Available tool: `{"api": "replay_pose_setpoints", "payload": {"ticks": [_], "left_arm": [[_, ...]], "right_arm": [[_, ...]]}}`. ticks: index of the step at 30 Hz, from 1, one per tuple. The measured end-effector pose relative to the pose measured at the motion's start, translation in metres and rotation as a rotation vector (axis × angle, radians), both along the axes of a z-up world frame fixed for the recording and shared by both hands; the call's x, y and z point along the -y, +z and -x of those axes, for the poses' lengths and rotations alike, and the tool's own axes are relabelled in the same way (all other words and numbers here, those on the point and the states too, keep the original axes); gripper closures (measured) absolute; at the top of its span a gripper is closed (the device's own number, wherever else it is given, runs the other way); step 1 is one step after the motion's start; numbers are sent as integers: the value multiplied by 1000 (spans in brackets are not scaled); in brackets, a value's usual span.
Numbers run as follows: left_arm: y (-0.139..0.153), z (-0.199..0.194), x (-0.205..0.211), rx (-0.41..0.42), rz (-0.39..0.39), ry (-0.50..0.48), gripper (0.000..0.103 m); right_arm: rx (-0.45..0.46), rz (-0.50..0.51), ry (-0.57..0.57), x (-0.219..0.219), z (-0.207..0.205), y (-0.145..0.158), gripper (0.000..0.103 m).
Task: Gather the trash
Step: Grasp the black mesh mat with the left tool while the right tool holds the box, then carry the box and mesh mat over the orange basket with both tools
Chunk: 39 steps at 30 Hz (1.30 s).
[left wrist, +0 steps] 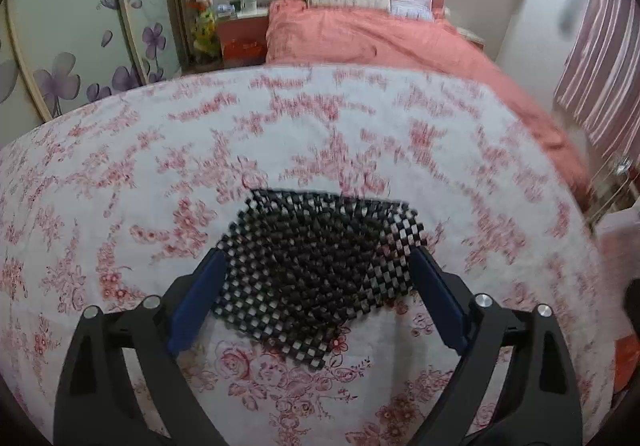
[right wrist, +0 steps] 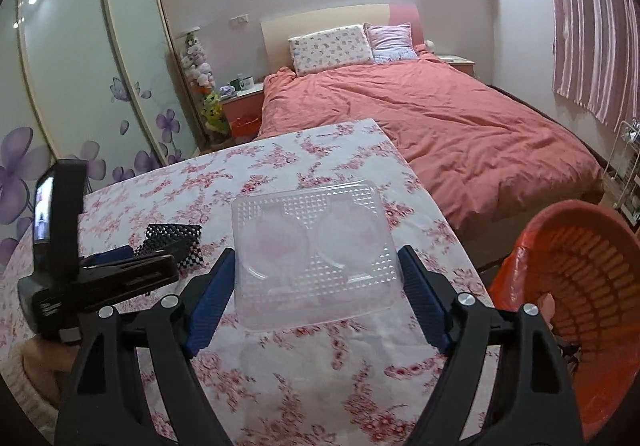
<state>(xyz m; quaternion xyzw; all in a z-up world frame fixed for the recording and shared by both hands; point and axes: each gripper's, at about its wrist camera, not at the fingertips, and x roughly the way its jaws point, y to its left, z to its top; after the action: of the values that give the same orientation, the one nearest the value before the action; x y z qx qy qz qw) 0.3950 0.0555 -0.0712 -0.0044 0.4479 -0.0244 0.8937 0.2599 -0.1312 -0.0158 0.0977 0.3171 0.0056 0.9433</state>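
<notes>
Trash is in front of both my grippers. My left gripper [left wrist: 316, 274] is spread wide, and one black mesh piece [left wrist: 320, 270] lies flat on the flowery tablecloth [left wrist: 120, 173] between its two blue fingers [left wrist: 198, 298]. The mesh fills almost the whole gap. Its edges come right up to the fingers, but I cannot tell if they touch it. This view is a bit blurry.

My right gripper [right wrist: 316, 278] is spread wide too. One clear plastic tray [right wrist: 316, 250] sits between its two blue fingers [right wrist: 210, 306]. The tray's sides are right at the fingers. I cannot tell if the fingers are pressing on it or if it just rests on the tablecloth [right wrist: 280, 386]. The tray has two round dips in it, side by side.

From the right camera I can also see the black mesh piece [right wrist: 176, 240] on the table off to the left, with my left gripper [right wrist: 112, 266] right over it.

One orange basket [right wrist: 592, 306] is just past the table's right edge, close to my right gripper. It has an orange bag [right wrist: 508, 278] hanging over its rim.

So I count two trash things, one basket, and two grippers. Behind the table is one bed [right wrist: 460, 125] with a pink cover and two pillows [right wrist: 332, 47].
</notes>
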Motion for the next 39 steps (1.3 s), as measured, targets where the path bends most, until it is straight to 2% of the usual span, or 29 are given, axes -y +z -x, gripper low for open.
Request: {"api": "replay_pose_setpoints", "payload": {"ticks": [5,12,18,30,39], "left_arm": [[0,-1,5,6,-27,7,27],[4,1,10,18,-25,-4,59],[8,7,14,25,7,-33,87],[24,30,16,88,52,-88,91],[56,71,16,137,74,-101,91]], "right_arm": [[4,-22,-1,8,6,-1,23],[7,-32,-1,15,13,-2,23],[7,-37,-7,21,17,-3,23],[33,-41,-14,25,29,4,23],[102,-45,-48,29,56,26,23]]}}
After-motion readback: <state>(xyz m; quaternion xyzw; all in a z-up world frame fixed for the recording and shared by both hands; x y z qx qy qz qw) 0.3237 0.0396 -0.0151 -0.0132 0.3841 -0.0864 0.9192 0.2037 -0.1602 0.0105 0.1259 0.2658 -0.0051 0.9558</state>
